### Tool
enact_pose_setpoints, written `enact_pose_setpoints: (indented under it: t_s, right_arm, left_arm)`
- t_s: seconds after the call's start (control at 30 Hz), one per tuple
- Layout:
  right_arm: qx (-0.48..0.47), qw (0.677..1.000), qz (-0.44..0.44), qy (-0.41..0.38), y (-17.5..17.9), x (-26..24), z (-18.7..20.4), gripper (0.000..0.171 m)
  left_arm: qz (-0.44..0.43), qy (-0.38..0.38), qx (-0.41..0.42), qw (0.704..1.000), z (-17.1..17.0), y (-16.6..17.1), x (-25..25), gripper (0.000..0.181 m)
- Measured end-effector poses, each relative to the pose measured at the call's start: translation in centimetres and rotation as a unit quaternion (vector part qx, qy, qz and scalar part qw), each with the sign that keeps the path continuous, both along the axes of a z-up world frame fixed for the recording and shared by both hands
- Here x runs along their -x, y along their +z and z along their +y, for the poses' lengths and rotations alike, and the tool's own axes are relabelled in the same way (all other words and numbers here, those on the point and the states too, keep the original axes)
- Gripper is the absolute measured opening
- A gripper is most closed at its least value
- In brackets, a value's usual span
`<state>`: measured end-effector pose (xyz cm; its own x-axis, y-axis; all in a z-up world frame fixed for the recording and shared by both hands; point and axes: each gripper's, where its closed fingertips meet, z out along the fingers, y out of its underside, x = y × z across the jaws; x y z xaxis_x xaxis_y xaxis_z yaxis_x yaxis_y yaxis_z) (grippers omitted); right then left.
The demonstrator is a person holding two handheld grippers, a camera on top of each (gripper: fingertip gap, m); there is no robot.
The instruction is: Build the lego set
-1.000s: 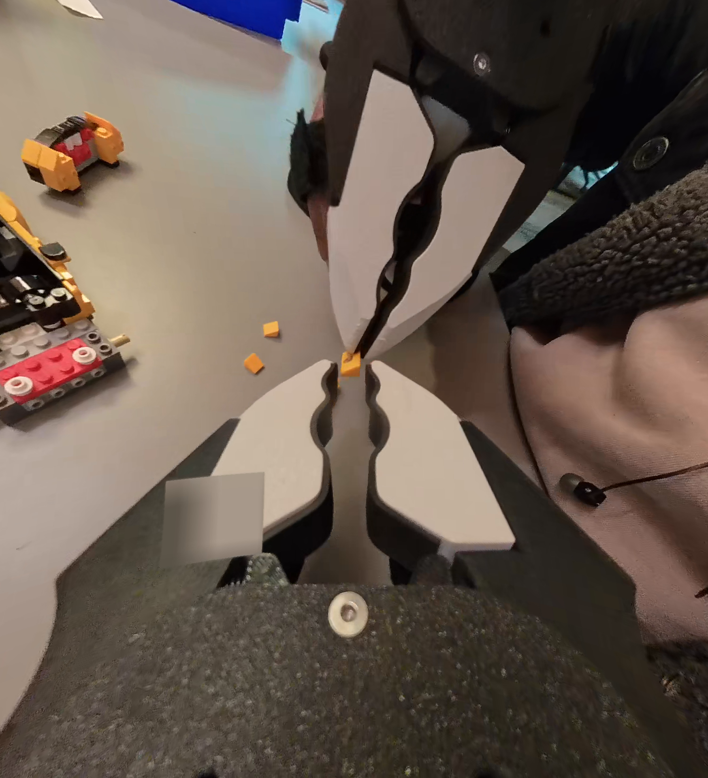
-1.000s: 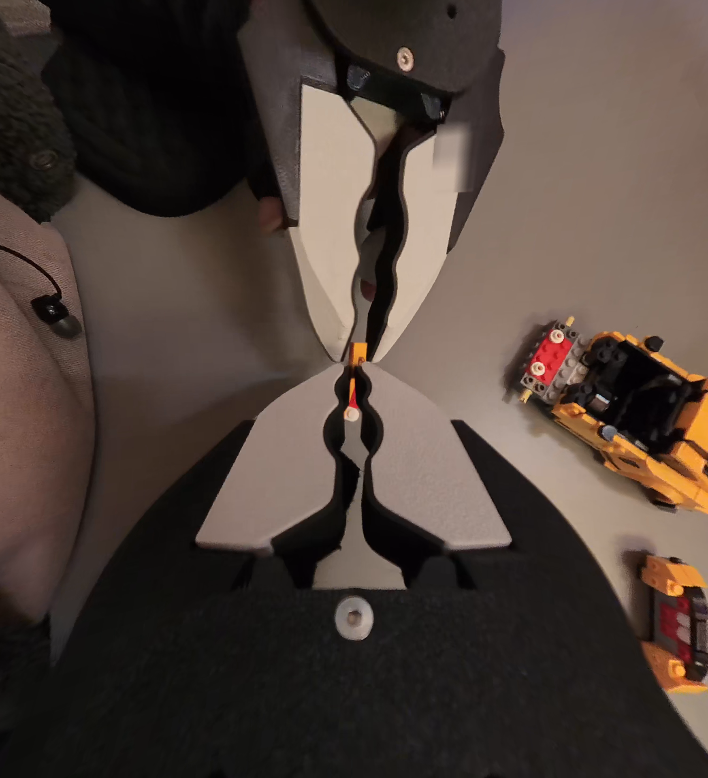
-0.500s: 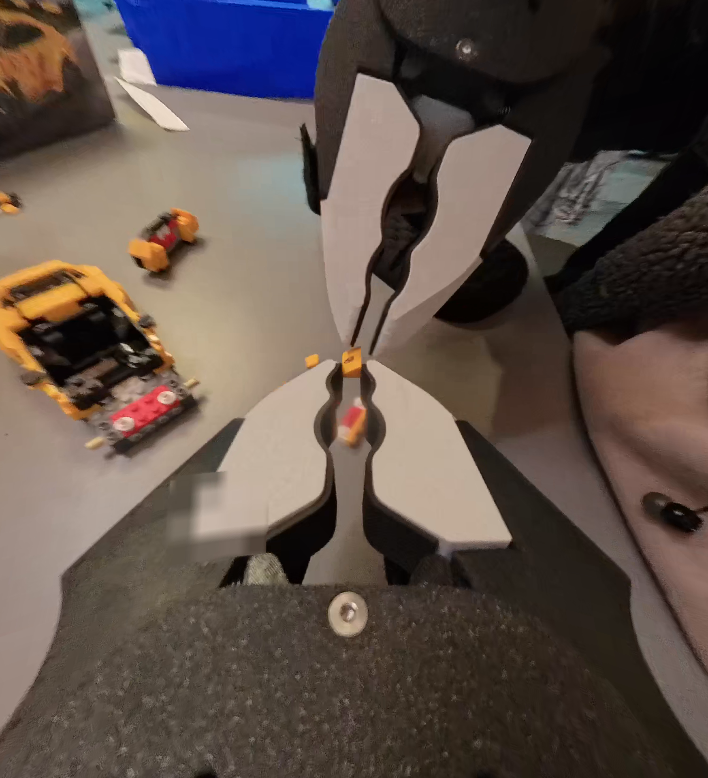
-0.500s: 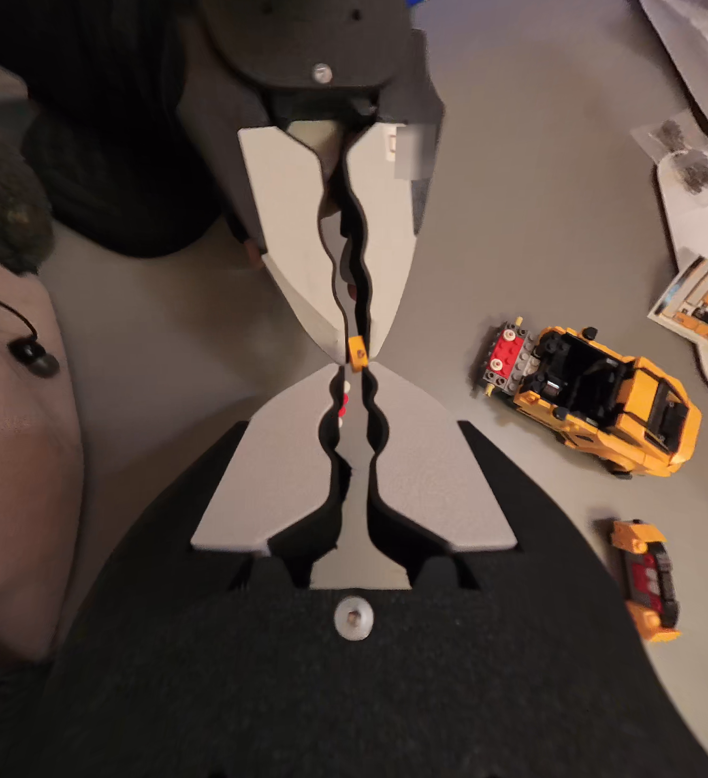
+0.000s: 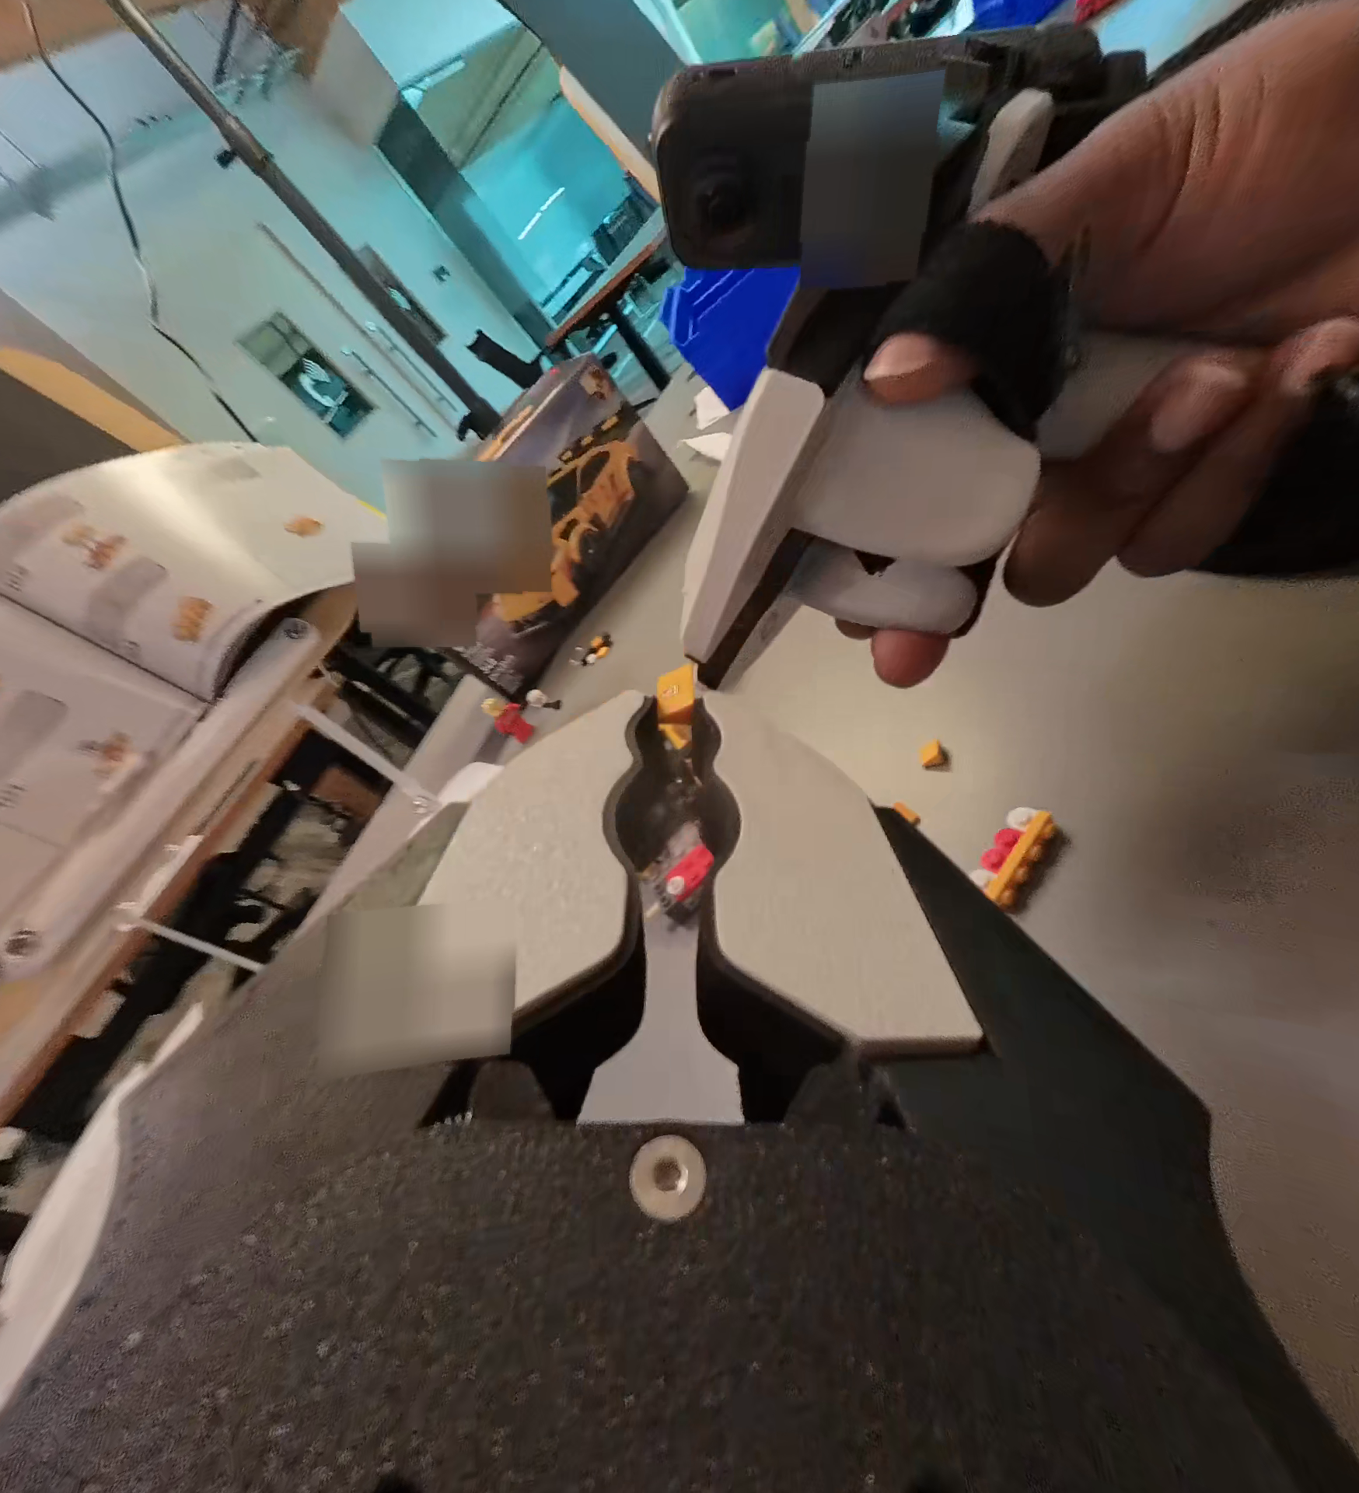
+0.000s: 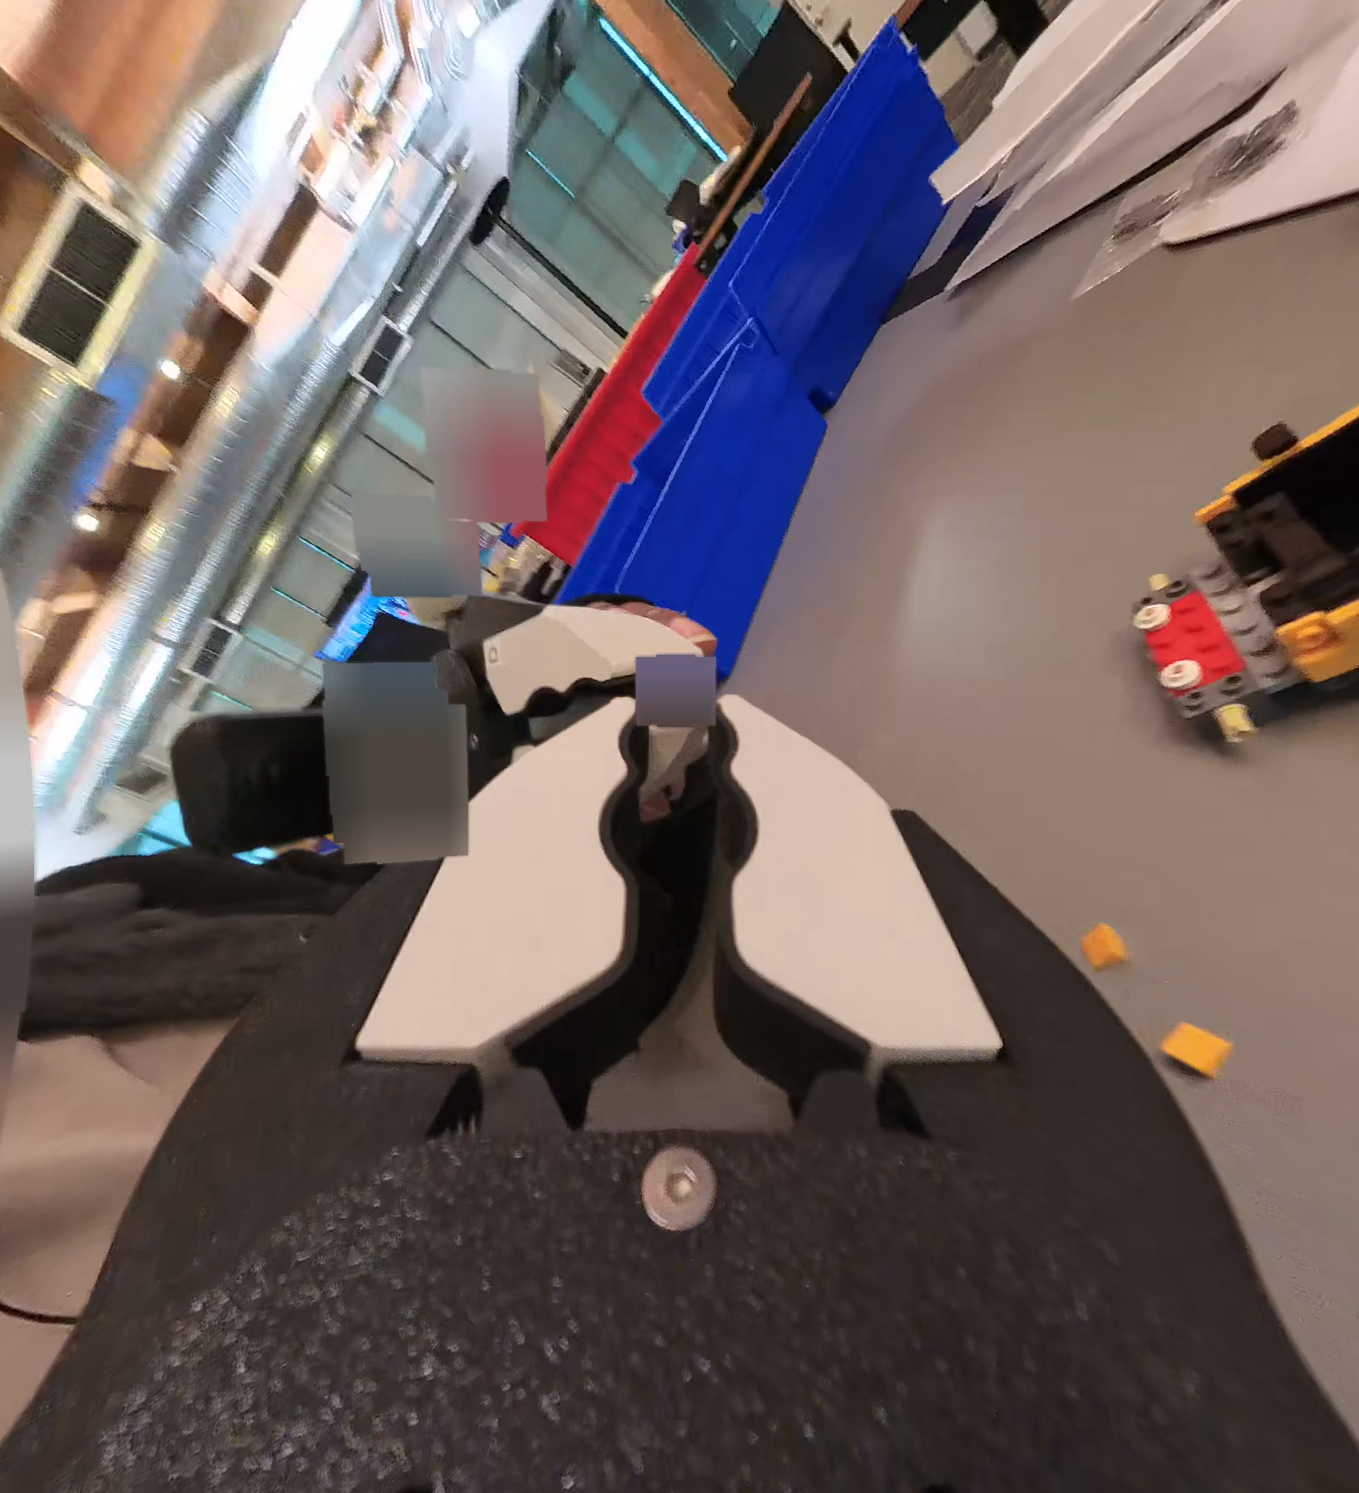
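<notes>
We have two hand-held grippers of the same build. On the left gripper (image 5: 676, 711) the fingers (image 5: 555, 856) are flat, pale grey plates with wavy black inner edges. They sit on a black speckled body with one silver screw (image 5: 666, 1173) at 6 o'clock. The right gripper (image 6: 672, 731) has the same pale fingers (image 6: 830, 889) and a screw (image 6: 678, 1189). Our right hand (image 5: 1193, 323) wears a black fingerless glove, and a black camera (image 5: 749, 161) is mounted at 12 o'clock.

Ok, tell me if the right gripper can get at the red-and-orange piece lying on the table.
Probably yes: the red-and-orange piece lies alone on the grey table, and the right gripper hangs nearby with nothing between them.
</notes>
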<state>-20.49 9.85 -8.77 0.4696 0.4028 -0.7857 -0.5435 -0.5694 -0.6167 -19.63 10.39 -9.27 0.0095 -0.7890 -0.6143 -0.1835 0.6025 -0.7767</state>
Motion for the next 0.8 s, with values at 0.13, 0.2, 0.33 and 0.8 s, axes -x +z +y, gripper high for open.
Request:
enact_pose_setpoints:
  t_s: [0.13,0.2,0.33,0.8]
  right_arm:
    - [0.014,0.999,0.028,-0.006,-0.1,0.4,0.2,0.01]
    - [0.018,0.999,0.044,-0.005,0.0,0.4,0.3,0.01]
    - [0.008,0.998,0.062,-0.002,0.3,0.4,0.3,0.008]
    - [-0.135,0.969,-0.188,0.084,-0.1,-0.6,-1.1,0.005]
  left_arm:
    - [-0.007,0.018,-0.055,0.998,0.1,0.1,0.0,0.008]
    - [-0.009,0.026,-0.083,0.996,0.1,0.2,0.0,0.007]
    - [-0.018,0.036,-0.148,0.988,-0.1,0.3,0.0,0.008]
    - [0.013,-0.086,0.069,0.994,-1.8,-1.5,-0.5,0.021]
